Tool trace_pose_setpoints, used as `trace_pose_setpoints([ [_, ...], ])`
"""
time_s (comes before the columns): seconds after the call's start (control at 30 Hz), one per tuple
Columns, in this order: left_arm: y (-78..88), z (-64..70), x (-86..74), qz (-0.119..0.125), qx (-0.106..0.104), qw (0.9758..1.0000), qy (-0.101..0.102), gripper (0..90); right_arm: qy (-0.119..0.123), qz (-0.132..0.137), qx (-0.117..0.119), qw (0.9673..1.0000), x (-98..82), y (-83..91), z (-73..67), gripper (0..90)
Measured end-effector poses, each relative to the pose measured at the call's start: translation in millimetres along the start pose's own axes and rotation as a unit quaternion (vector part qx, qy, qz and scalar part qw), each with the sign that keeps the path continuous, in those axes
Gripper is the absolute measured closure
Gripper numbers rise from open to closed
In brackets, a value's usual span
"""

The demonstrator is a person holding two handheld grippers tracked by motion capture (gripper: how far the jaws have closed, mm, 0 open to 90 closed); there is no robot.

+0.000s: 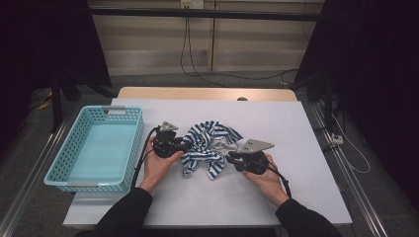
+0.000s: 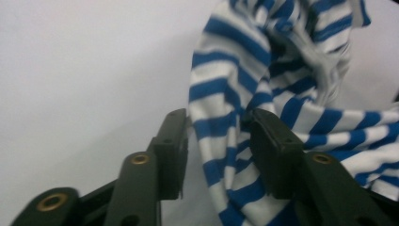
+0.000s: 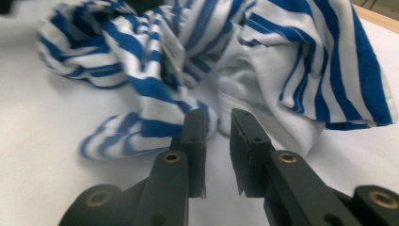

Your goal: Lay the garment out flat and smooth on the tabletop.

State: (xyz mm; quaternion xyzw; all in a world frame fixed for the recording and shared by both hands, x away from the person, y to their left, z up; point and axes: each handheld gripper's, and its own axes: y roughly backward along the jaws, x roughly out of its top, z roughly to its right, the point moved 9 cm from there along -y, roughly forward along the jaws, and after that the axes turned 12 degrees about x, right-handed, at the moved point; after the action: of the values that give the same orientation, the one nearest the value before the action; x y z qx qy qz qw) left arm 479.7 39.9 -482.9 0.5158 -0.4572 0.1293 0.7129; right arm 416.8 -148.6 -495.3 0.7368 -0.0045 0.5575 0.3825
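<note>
A crumpled blue-and-white striped garment (image 1: pixel 210 147) lies mid-table on the white table (image 1: pixel 296 197), right of the turquoise perforated plastic basket (image 1: pixel 64 168). A fold is straddled by the part-open left gripper (image 2: pixel 217 136), seemingly unpinched. The right gripper (image 3: pixel 217 134) is narrowly parted, with nothing gripped. The soft, limp knit could slip free or bunch if it is lifted by one loose fold

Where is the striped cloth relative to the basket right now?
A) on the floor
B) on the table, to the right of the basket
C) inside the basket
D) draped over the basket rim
B: in the high view the blue-and-white striped cloth lies bunched on the table, apart from the turquoise basket at its left.
</note>
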Motion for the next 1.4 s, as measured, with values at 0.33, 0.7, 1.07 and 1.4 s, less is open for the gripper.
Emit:
trace_pose_setpoints([
  [0.33,11.8,47.3,9.3,0.018,-0.068,0.9954,-0.065,58.1,-0.011,-0.015,-0.003,0.9998,5.9,-20.3,12.8,63.0],
  [0.7,-14.0,66.1,-20.9,-0.039,-0.085,0.9879,-0.123,47.6,-0.009,-0.052,-0.026,0.9983,5.9,-46.2,21.9,60.5],
  [1.07,-10.6,72.0,-25.6,-0.046,-0.087,0.9826,-0.158,39.5,-0.002,-0.05,-0.063,0.9968,8.7,-40.9,34.5,81.3],
  [1.4,-9.3,78.2,-29.0,-0.056,-0.084,0.9815,-0.162,77.2,-0.022,-0.012,-0.087,0.9959,16.5,-14.9,53.4,81.7],
])
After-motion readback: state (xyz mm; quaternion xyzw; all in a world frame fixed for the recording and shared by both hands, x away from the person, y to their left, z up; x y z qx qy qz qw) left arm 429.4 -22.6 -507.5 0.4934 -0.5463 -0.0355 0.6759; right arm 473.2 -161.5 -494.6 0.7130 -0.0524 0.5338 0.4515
